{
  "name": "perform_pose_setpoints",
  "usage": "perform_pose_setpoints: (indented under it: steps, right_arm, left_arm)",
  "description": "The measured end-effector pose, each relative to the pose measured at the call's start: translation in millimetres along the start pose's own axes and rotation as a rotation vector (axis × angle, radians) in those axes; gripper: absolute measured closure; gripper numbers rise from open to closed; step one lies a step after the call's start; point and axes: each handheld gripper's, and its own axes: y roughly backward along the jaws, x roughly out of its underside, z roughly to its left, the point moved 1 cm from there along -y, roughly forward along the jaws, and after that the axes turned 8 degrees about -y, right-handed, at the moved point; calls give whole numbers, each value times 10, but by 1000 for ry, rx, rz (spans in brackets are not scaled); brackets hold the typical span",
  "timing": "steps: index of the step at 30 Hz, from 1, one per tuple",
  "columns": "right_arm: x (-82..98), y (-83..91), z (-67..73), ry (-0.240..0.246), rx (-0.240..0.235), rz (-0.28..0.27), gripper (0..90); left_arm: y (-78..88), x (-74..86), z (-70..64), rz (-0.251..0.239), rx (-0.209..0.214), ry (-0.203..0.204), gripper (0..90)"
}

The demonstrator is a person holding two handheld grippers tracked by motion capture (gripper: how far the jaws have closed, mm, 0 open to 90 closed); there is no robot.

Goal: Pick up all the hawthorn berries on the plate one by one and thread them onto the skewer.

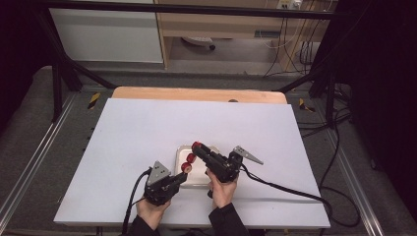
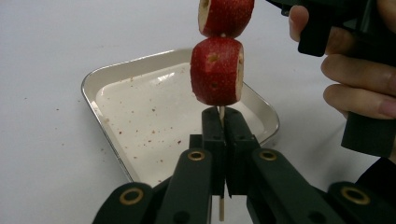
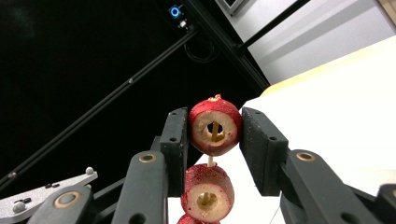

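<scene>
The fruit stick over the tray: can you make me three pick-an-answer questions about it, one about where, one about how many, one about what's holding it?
1. Where is the tray?
A. Between the two hands, near the table's front edge
B. On the floor
C. At the table's far edge

2. How many red fruit pieces show on the stick from above?
A. One
B. Three
C. Six

3. What are the left gripper's jaws doing?
A. Standing wide open
B. Resting in the tray
C. Pinching the bare stick

Answers:
1 A: the high view shows the tray between the hands, close to the front edge of the table.
2 B: three pieces sit in a row there.
3 C: the jaws meet on the stick under the lowest piece, while the right gripper clamps the top piece.
</scene>
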Motion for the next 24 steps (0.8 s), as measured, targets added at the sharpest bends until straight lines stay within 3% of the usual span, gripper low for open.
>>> perform_pose_setpoints:
  steps: [20, 24]
  right_arm:
    - [-20, 29, 21, 26, 6, 72, 629]
    - [-91, 58, 52, 82, 24, 114, 534]
  left_arm:
    - [-7, 23, 11, -3, 12, -29, 883]
    - [41, 9, 51, -24, 12, -18, 883]
